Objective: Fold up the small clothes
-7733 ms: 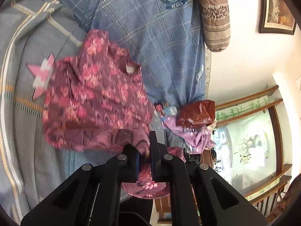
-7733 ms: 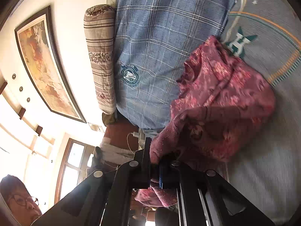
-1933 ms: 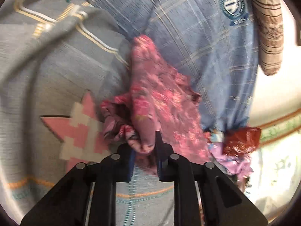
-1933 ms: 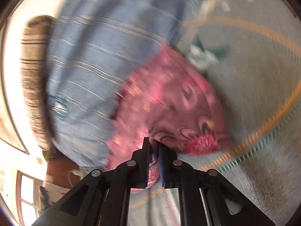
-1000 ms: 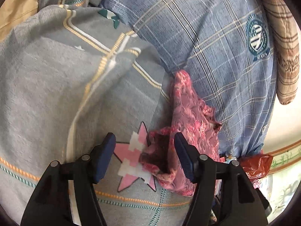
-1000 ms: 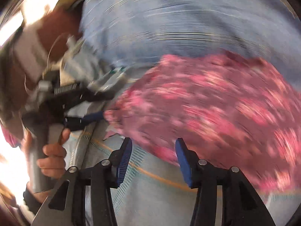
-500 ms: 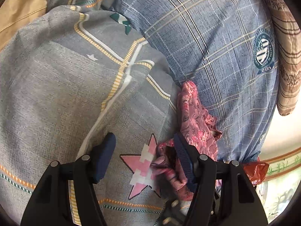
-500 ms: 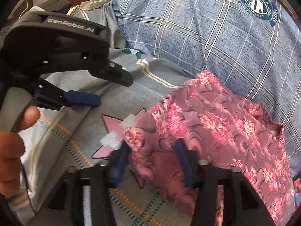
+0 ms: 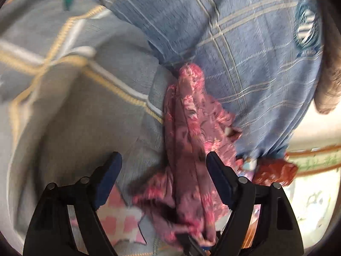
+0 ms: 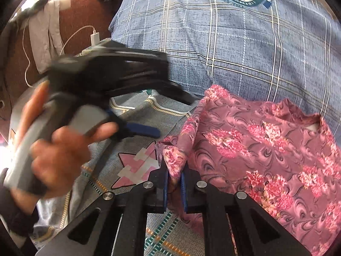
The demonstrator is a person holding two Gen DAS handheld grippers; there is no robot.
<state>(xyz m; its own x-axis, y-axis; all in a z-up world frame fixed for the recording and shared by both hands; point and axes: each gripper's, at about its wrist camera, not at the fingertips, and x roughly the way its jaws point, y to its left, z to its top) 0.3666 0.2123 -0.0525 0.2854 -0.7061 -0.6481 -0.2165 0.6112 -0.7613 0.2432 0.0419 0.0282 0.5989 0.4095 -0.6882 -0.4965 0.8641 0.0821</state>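
Floral garment (image 10: 266,149) lies on the bed (image 10: 136,106), its corner between the closing right tool (image 10: 174,177); the left tool (image 9: 162,170) is opening, unclamped.

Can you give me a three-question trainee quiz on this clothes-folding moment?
1. True or false: the right gripper has a corner of the pink floral garment between its pads.
2. Which gripper stands wide with its pads off the cloth? A) left B) right C) both
3. What pink shape is printed on the grey bedcover just left of the garment?

Key:
1. True; its jaws are closing on the fabric.
2. A, the left gripper; its jaws are opening, the garment lying between them untouched.
3. A star.
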